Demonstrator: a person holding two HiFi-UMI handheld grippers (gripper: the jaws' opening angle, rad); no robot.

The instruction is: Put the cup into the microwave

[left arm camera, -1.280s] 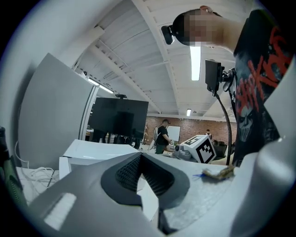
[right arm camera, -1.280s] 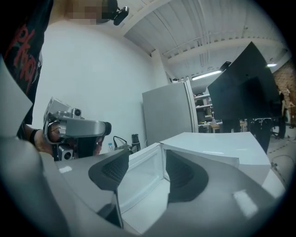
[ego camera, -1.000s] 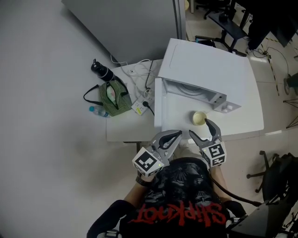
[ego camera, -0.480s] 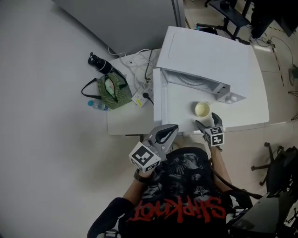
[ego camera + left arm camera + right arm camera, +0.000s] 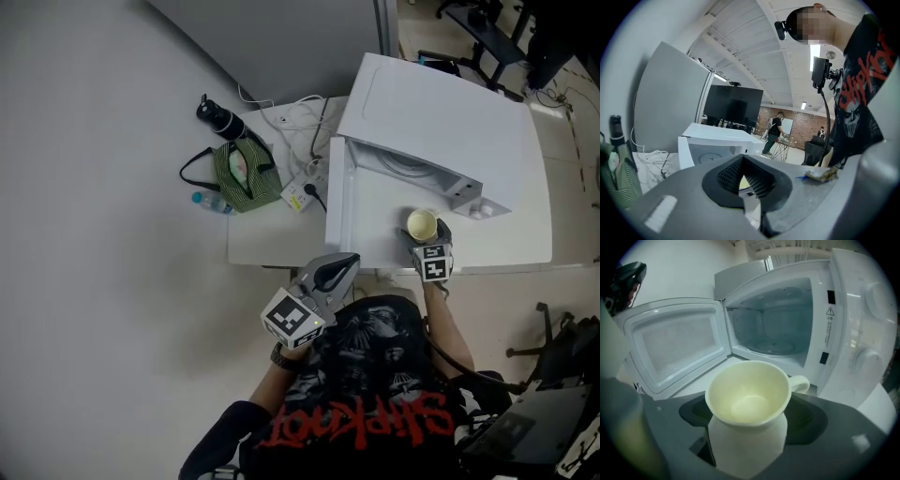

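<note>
A pale yellow cup (image 5: 421, 224) stands on the white table (image 5: 281, 239), just in front of the white microwave (image 5: 441, 131). The microwave's door (image 5: 335, 202) is swung open to the left. My right gripper (image 5: 427, 234) is down around the cup with its jaws opening. In the right gripper view the cup (image 5: 747, 399) sits between the dark pads (image 5: 813, 420), handle to the right, and small gaps show at its sides. Behind it are the open door (image 5: 675, 343) and the empty cavity (image 5: 776, 319). My left gripper (image 5: 345, 262) hangs shut and empty by the table's front edge.
At the table's left end lie a green striped bag (image 5: 242, 175), a black bottle (image 5: 216, 119), a small plastic bottle (image 5: 208, 202) and a power strip (image 5: 302, 194) with white cables. Office chairs (image 5: 487, 37) stand behind the microwave. People stand far off in the left gripper view.
My right gripper has dropped from near my chest down to the table and now straddles the cup. The left gripper has sunk slightly and stayed shut.
</note>
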